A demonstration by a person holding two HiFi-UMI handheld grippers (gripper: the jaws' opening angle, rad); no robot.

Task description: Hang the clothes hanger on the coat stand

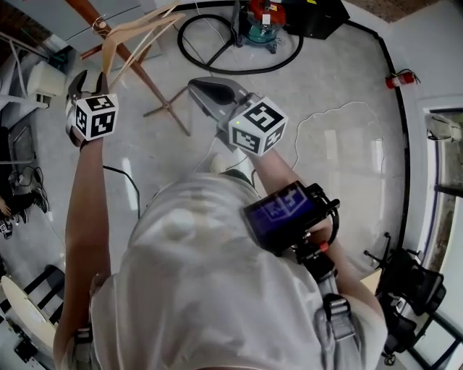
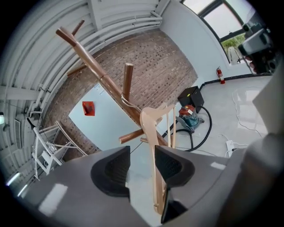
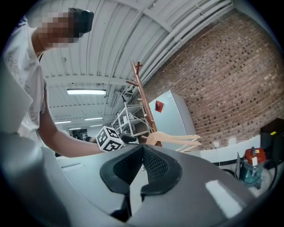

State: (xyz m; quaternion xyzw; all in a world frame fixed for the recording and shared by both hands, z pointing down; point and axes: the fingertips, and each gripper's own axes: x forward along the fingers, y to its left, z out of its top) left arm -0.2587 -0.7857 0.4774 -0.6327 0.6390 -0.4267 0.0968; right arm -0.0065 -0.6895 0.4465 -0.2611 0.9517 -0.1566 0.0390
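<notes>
The wooden hanger (image 2: 153, 133) is up at the coat stand (image 2: 102, 75). Its wire hook (image 2: 126, 103) looks caught where an upright peg (image 2: 128, 77) meets the slanted trunk, tho I can't tell if it's fully seated. One hanger arm runs down between the left gripper (image 2: 141, 155) jaws. They stand apart: the wood lies against the right-hand pad w/ clear daylight to the other pad, so nothing is clamped. The step in hand reads as the release, i.e. the hang is about done. Next move, as I judge it, calls for drawing the left gripper straight back along the arm w/o snagging the wood or dragging the hook off the peg, since a sideways tug could tip it loose. The right gripper (image 3: 142, 150) is held lower and nearer the body, jaws together at the tips, nothing between them, no part in this. Containers: only a teal-and-red vac tub (image 1: 262, 22) on the floor beyond, top on, contents hidden.
</notes>
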